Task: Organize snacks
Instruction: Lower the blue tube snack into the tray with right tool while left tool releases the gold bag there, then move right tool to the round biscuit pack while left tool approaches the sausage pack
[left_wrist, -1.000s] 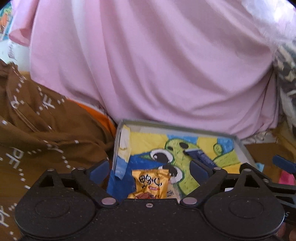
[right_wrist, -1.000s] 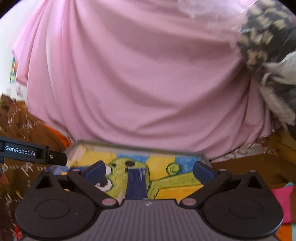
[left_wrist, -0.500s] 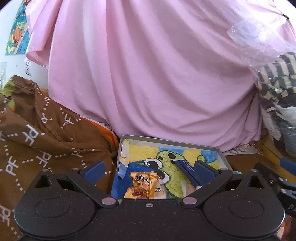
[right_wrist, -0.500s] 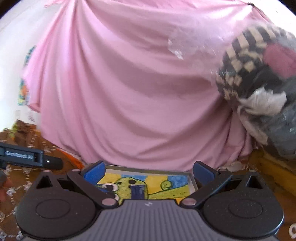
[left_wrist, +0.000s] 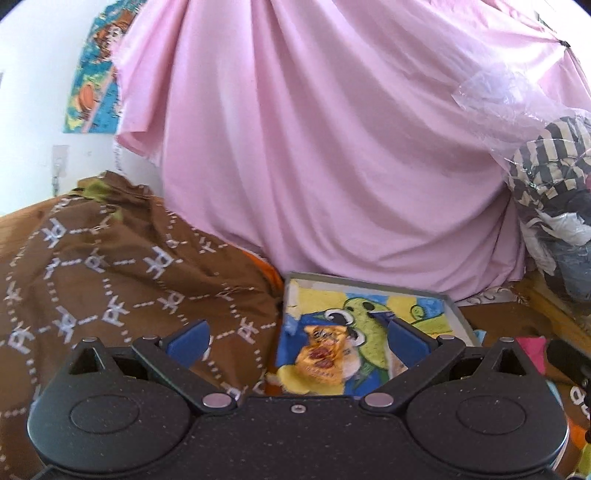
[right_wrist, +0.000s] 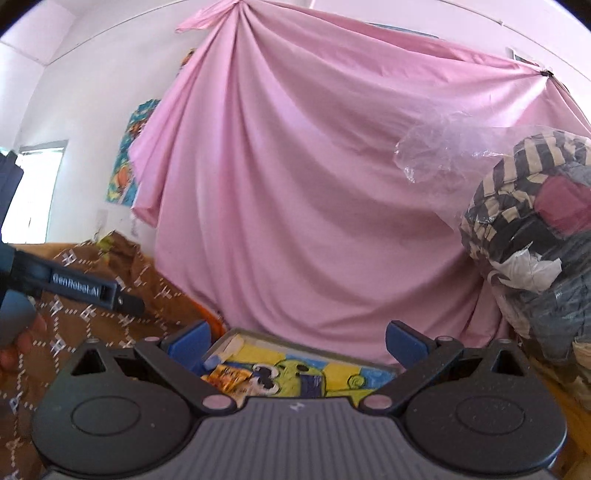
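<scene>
An orange snack packet (left_wrist: 322, 360) with dark lettering lies flat in the near left part of a shallow grey-rimmed tray (left_wrist: 458, 314) whose floor bears a yellow, blue and green cartoon drawing. A dark blue bar-shaped snack (right_wrist: 312, 384) lies further right in the tray, apart from the packet.

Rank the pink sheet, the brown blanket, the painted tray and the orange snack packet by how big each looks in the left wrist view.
1. pink sheet, by far the largest.
2. brown blanket.
3. painted tray.
4. orange snack packet, smallest, lying inside the tray.
The blanket sits nearer the camera, so its lead over the tray may be exaggerated.
</scene>
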